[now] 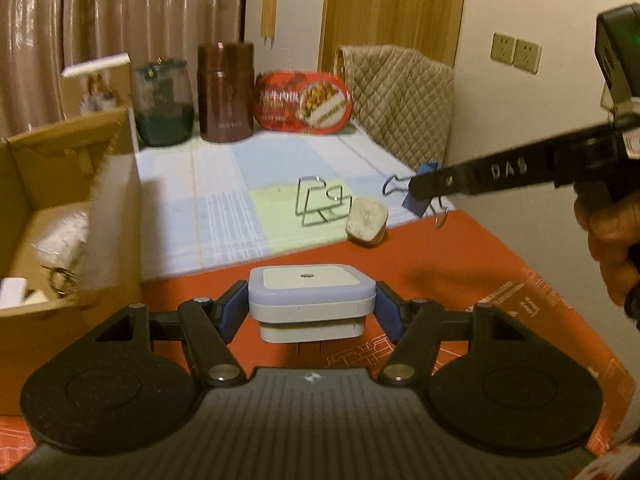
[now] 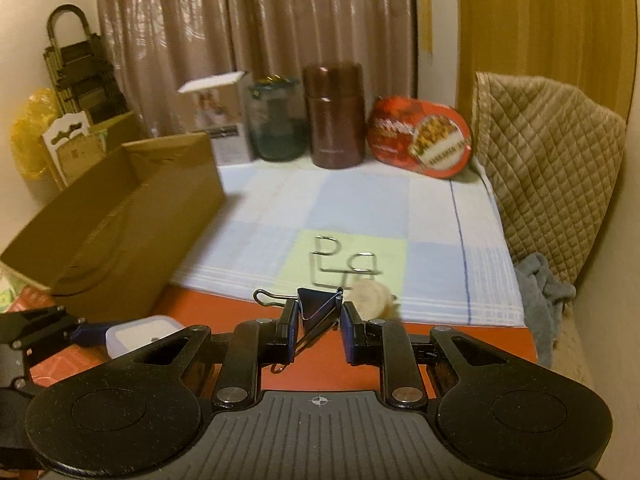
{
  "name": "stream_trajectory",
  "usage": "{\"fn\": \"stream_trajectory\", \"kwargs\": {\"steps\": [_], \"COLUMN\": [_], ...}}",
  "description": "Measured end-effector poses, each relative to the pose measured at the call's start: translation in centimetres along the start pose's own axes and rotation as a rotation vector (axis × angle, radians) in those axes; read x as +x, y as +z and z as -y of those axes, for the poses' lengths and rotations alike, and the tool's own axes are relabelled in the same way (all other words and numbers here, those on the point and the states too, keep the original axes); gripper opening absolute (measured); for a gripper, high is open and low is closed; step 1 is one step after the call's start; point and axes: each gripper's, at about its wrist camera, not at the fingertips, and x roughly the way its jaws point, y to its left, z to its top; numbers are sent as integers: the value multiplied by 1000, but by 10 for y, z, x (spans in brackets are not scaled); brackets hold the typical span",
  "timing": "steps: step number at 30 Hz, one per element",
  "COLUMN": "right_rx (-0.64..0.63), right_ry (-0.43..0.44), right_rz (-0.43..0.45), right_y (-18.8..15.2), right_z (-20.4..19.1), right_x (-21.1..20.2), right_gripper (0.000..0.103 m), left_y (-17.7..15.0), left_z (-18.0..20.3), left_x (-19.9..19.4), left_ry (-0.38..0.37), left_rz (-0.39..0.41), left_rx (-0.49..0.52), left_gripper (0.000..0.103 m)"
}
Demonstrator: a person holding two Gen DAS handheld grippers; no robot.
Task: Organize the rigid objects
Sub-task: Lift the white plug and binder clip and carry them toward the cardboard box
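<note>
We are holding one thing in each gripper. Our left gripper (image 1: pixel 312 310) is clamping a square white plastic night-light with a lavender rim (image 1: pixel 312 292) between its blue pads, above the red mat (image 1: pixel 460 272). Our right gripper (image 2: pixel 318 322) is pinching one blue metal binder clip with wire handles (image 2: pixel 318 306) — its fingers are pressed together on the clip's folded body.

Two loose items are lying on the table: one bent silver wire puzzle (image 1: pixel 320 200) on the pale green square of the checked cloth (image 1: pixel 224 200), and one off-white plastic plug adapter (image 1: pixel 366 222) at the cloth's edge, just beside the wire.

One open brown cardboard box (image 1: pixel 60 208) is standing at the left, with white packets and a key ring inside. Along the back we are seeing four containers — a small white carton (image 2: pixel 222 120), a green glass jar (image 2: pixel 276 120), a brown cylindrical canister (image 2: pixel 334 114) and a red oval tin (image 2: pixel 420 142). Pinkish curtains are hanging behind, and a quilted beige cover is draping something at the right.
</note>
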Motion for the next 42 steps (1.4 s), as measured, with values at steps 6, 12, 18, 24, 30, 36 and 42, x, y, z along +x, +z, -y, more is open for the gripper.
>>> {"fn": "stream_trajectory", "kwargs": {"steps": [6, 12, 18, 24, 30, 36, 42], "right_rx": [2, -14, -41, -70, -88, -107, -125], "right_ry": [21, 51, 78, 117, 175, 193, 191], "right_rz": [51, 108, 107, 102, 116, 117, 119], "right_y": [-3, 1, 6, 11, 19, 26, 34], "right_z": [-37, -72, -99, -126, -156, -176, -191], "right_x": [-33, -49, -41, -27, -13, 1, 17], "right_gripper": [18, 18, 18, 19, 19, 19, 19], "left_y": [-5, -7, -9, -17, -18, -11, -1], "left_z": [-12, -30, -53, -80, -104, -127, -157], "left_x": [-52, -95, -122, -138, -152, -159, -153], "left_ry": [26, 79, 133, 187, 226, 268, 303], "left_rz": [59, 118, 156, 158, 176, 192, 189], "left_rx": [-28, -60, -75, -103, -129, -132, -131], "left_gripper": [62, 62, 62, 62, 62, 62, 62]}}
